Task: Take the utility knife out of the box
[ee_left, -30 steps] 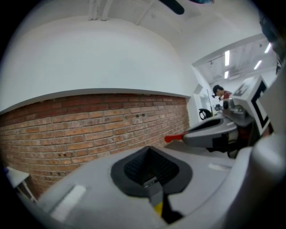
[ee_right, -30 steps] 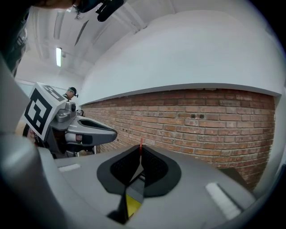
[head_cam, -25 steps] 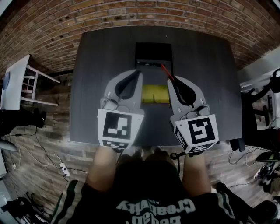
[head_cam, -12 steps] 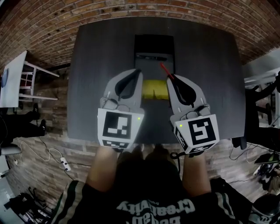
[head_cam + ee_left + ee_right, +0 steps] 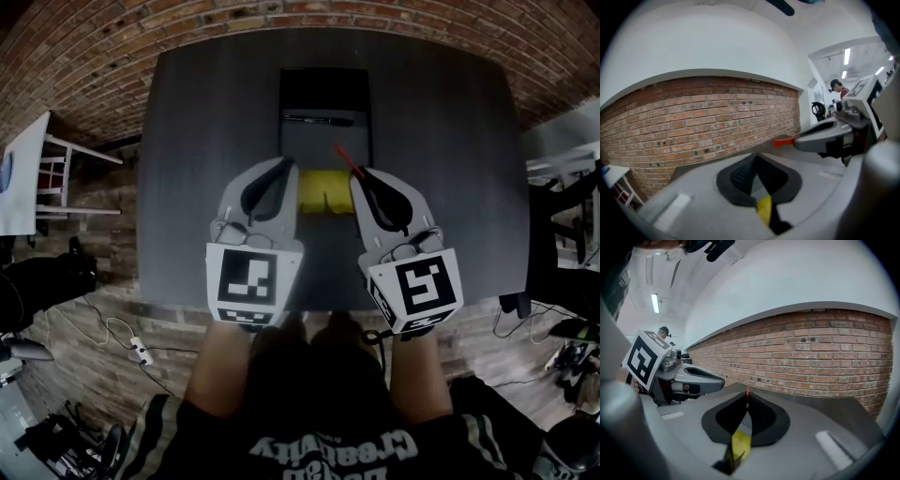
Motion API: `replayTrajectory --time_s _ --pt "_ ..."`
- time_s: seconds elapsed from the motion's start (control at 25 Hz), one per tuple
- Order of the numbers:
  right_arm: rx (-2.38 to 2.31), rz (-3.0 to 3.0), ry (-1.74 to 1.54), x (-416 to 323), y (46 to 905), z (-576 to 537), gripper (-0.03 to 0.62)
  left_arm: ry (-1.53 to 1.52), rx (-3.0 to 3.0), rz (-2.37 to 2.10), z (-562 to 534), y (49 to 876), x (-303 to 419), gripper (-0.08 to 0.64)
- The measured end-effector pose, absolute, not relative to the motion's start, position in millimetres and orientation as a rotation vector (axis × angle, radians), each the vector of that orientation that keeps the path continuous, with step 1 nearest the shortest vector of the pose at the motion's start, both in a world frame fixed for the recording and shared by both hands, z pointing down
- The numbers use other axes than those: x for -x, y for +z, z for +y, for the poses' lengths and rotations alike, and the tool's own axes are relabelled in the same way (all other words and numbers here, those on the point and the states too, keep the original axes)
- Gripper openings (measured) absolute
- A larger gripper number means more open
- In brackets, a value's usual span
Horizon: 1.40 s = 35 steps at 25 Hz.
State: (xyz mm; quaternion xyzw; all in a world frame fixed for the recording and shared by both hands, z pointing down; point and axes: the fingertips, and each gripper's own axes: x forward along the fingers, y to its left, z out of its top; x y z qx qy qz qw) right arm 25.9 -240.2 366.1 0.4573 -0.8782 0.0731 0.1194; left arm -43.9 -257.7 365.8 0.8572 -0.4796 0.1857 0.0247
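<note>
Count: two grippers, one table, one box, one utility knife, one slim dark item, one yellow block.

My left gripper (image 5: 284, 167) sits centre left in the head view and my right gripper (image 5: 360, 175) centre right. Both point up the frame over the dark table (image 5: 206, 141).

Container: the black box (image 5: 323, 86) stands open at the upper centre of the table, beyond both sets of jaw tips. One slim dark item (image 5: 320, 119) lies crosswise inside it. I cannot tell what kind of item it is.

The yellow block (image 5: 314, 197) lies flat on the table, directly below the box in the frame and in the gap between my two grippers. I cannot tell whether it touches the box. In both gripper views it shows as a yellow patch low in the frame, beneath the jaws.

Task item: the utility knife (image 5: 345, 157) is outside the box. I take it to be the thin red tool clamped in my right gripper. Only its end shows, sticking out past the jaw tips and slanting toward the upper left, where it overlaps the lower part of the box in the picture. In the right gripper view it is a red sliver, seen edge-on, where the two pads meet.

My left gripper's jaws are pressed together with nothing between them. The red end is just to the right of its tips and apart from them.
</note>
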Motion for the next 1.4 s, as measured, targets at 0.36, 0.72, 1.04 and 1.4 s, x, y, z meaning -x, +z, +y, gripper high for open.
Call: replayTrajectory --time_s 0.36,0.72,1.04,1.4 --pt "-1.3 -2.554 0.265 -25 394 -245 0.017 0.606 -2.622 -1.452 -264 394 40 0.003" --pt "-1.277 -2.52 0.331 -25 424 -254 0.017 0.641 -2.586 -1.431 -272 423 41 0.003" --pt "-1.233 -2.472 0.335 -21 451 -258 0.017 0.661 -2.562 -1.413 -276 446 40 0.003" --pt "-1.206 -2.45 0.381 -21 475 -265 0.017 0.67 -2.551 -1.374 -279 464 36 0.003"
